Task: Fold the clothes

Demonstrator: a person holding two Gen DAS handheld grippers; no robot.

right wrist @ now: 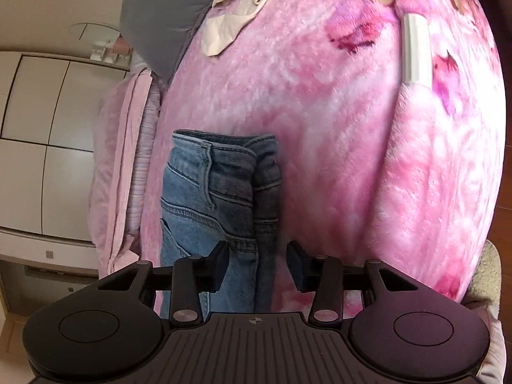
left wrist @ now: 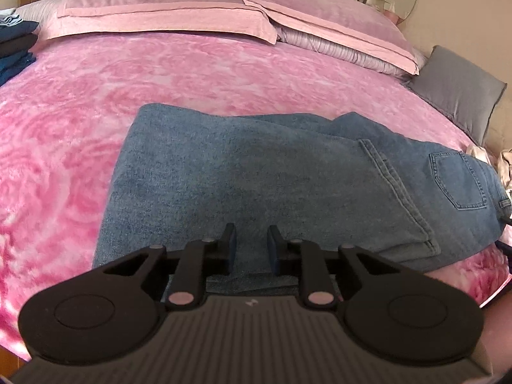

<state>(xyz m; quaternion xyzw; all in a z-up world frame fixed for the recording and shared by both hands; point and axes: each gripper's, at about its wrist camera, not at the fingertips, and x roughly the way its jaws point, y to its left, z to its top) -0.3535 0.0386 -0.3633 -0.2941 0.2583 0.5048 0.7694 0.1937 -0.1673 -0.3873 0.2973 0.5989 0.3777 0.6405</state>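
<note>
right now my left gripper (left wrist: 251,244) hovers low over the jeans (left wrist: 256,172), its jaws parted by a narrow gap with only denim showing through beneath; the pads do not pinch any cloth that i can see. my right gripper (right wrist: 257,267) stands wider, about half open, its jaws set either side of the folded edge at the waistband end (right wrist: 220,147), and the fabric between them is not pressed by either pad as far as i can tell.

the jeans lie folded lengthwise, flat on the pink floral blanket (left wrist: 80,121), back pocket (left wrist: 460,179) facing up toward my right side. beyond them two pink pillows (left wrist: 166,9) rest at the head of the bed, with a grey cushion (left wrist: 457,86) at the right edge and a stack of dark folded clothes (left wrist: 16,44) at the far left. in the right wrist view a crumpled cream garment (right wrist: 236,6) lies on the blanket past the waistband, near the grey cushion, and a white wardrobe (right wrist: 41,128) stands beyond the bed.
</note>
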